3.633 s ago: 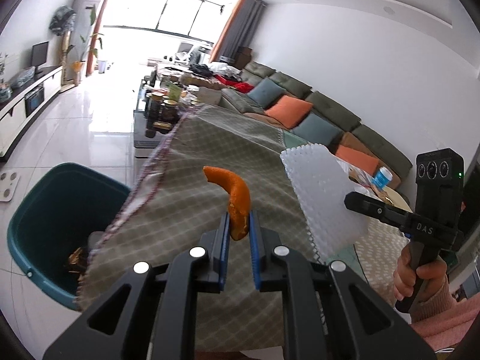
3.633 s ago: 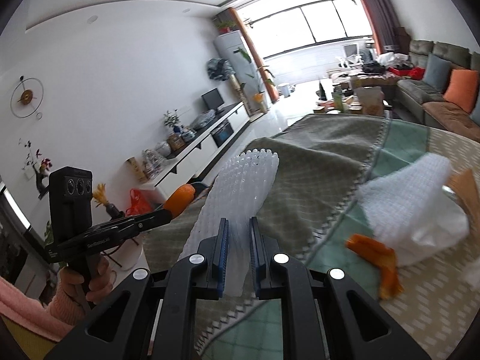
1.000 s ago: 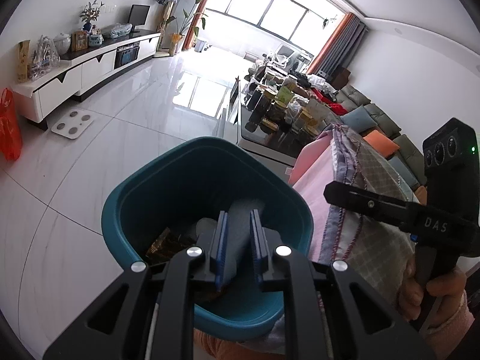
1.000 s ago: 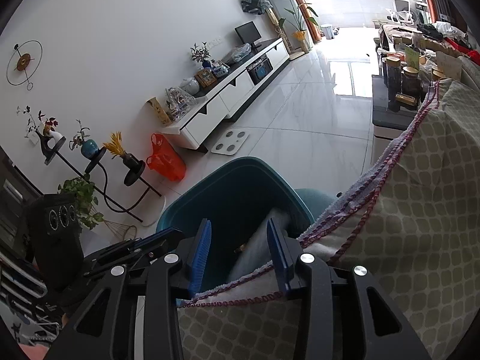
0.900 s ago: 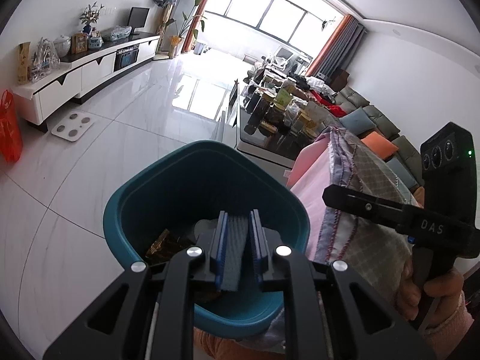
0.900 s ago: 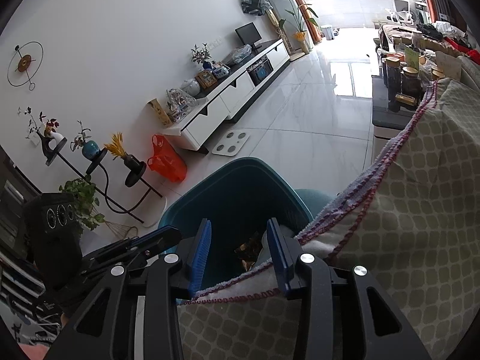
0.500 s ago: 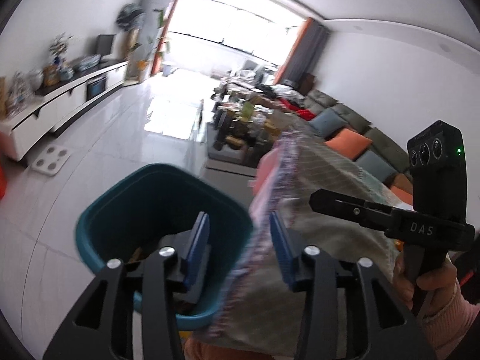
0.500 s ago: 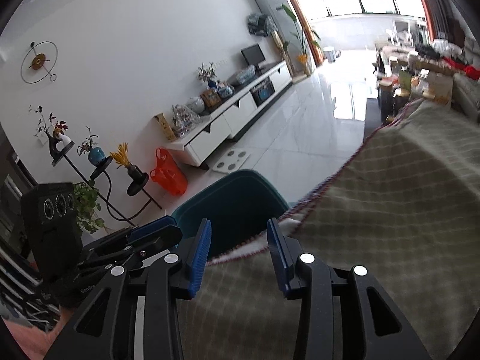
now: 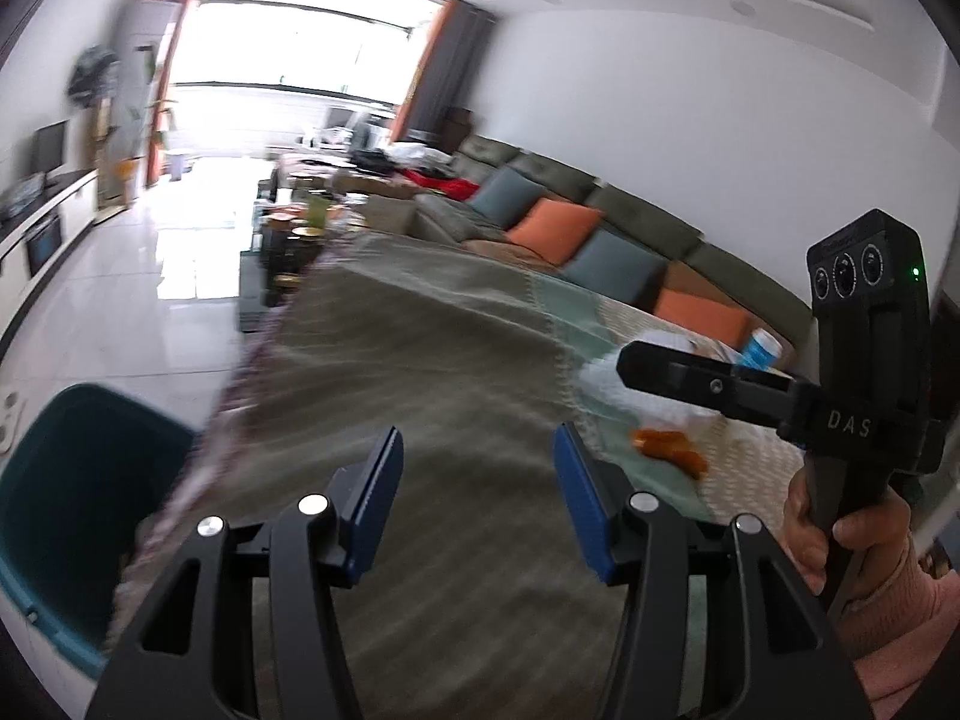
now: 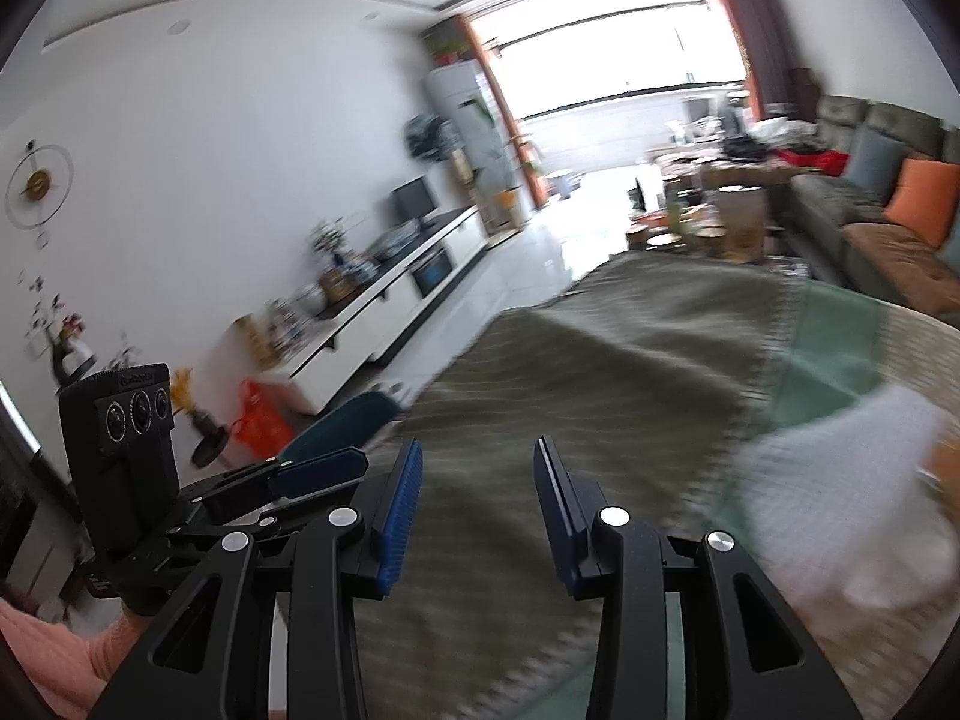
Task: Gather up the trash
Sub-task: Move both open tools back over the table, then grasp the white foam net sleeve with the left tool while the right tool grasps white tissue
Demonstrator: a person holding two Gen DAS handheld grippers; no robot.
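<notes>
Orange peel (image 9: 669,450) long axis flat on tablecloth (image 9: 420,360); both grippers agape

Window (image 9: 282,60) glare, motion blur, fisheye-warped edges.

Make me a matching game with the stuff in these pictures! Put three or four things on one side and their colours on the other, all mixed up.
Things:
1. trash bin
2. peel scrap on the tablecloth
3. crumpled packing sheet
4. pads on the left gripper

Colours:
A. white
B. blue
C. teal
D. orange

Right pairs: 1-C, 2-D, 3-A, 4-B
</notes>
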